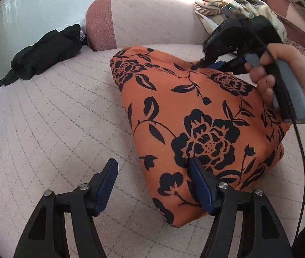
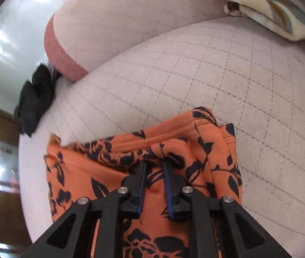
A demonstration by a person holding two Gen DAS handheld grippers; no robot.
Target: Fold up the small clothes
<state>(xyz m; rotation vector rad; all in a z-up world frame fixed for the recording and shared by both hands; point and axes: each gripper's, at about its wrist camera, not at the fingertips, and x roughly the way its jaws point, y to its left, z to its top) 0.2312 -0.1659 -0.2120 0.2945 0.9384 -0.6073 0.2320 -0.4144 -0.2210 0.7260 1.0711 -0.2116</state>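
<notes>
We saw no containers. The orange flowered cloth (image 1: pixel 197 116) lay at centre frame on the quilted sofa (image 1: pixel 51 116). Our left gripper (image 1: pixel 152 167) stood open astride its near edge. The right gripper (image 2: pixel 154 167), nearly closed, pinched its bunched hem. Only the left view showed the hand (image 1: pixel 290 86).

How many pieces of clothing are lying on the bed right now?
2. The orange floral garment lies mid-bed, pinched at its far edge by the right gripper. A black garment is bunched at the bed's far left edge. More may hide among the patterned blanket.
</notes>
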